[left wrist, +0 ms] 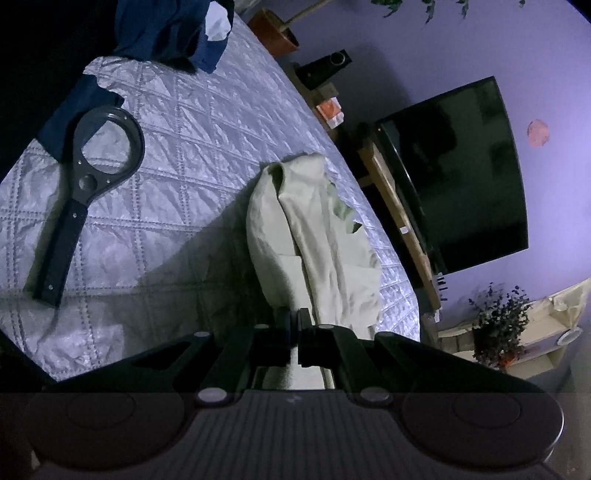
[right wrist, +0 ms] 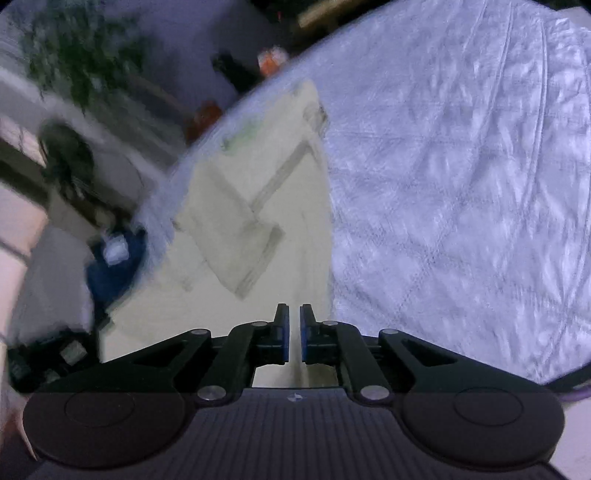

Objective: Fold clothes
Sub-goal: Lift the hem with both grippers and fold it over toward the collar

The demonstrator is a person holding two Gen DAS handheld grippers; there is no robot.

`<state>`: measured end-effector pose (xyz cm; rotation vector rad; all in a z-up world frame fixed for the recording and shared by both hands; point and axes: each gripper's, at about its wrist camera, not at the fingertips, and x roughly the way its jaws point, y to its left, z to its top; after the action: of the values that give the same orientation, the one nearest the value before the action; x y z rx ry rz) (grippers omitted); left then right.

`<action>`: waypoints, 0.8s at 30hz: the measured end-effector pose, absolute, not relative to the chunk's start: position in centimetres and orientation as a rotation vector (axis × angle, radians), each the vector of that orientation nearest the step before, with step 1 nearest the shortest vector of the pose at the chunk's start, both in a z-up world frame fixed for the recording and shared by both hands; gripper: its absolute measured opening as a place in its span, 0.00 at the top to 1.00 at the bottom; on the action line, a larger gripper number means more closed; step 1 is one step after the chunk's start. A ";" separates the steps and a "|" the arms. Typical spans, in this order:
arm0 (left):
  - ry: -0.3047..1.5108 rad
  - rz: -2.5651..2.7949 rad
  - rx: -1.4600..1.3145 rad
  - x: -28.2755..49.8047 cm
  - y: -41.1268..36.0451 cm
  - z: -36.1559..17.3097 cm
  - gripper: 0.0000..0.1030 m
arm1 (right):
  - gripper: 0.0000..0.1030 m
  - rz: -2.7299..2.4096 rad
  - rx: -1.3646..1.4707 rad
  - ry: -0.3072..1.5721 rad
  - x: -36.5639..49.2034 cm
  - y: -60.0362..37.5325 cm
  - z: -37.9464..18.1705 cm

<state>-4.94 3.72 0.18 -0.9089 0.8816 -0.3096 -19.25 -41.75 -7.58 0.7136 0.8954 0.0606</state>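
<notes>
A pale cream garment (left wrist: pixel 325 240) lies bunched in a long ridge near the edge of the quilted silver bedcover (left wrist: pixel 192 147). My left gripper (left wrist: pixel 294 325) is shut on the near end of it, and the cloth runs out from between the fingers. In the right wrist view the same cream garment (right wrist: pixel 240 221) lies spread out with a folded-over flap, close to the bed edge. My right gripper (right wrist: pixel 294 332) hovers over its near part. Its blue pads (right wrist: pixel 283 334) stand a narrow gap apart, and I see only the cloth beneath through that gap. This view is blurred.
Dark blue clothes (left wrist: pixel 166 33) are piled at the far end of the bed. A black tool with a ring-shaped head (left wrist: pixel 107 147) lies on the cover. Beyond the bed edge stand a television (left wrist: pixel 461 177) and a potted plant (left wrist: pixel 498 325). Something blue (right wrist: pixel 114 266) sits below the bed edge.
</notes>
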 end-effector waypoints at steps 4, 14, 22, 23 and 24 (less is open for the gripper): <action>0.882 -0.323 -0.897 -4.8 3.5 0.1 0.97 | 0.82 0.109 0.570 0.957 -18.5 -39.5 -8.1; 0.889 -0.323 -0.851 -4.7 3.1 0.0 0.97 | 0.72 0.197 0.511 0.942 -15.9 -37.0 -7.8; 0.873 -0.327 -0.810 -4.5 3.1 0.6 0.97 | 1.00 0.179 0.609 0.883 -16.5 -38.2 -7.5; 0.872 -0.327 -0.813 -4.5 3.2 0.6 0.97 | 1.00 0.174 0.643 0.859 -16.8 -38.7 -7.3; 0.871 -0.326 -0.816 -4.4 3.4 0.6 0.97 | 1.00 0.170 0.678 0.832 -17.0 -39.2 -7.0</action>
<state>-4.43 3.37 0.63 -0.8161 0.8709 -0.3260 -16.98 -39.19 -6.98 0.6777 0.8318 0.1700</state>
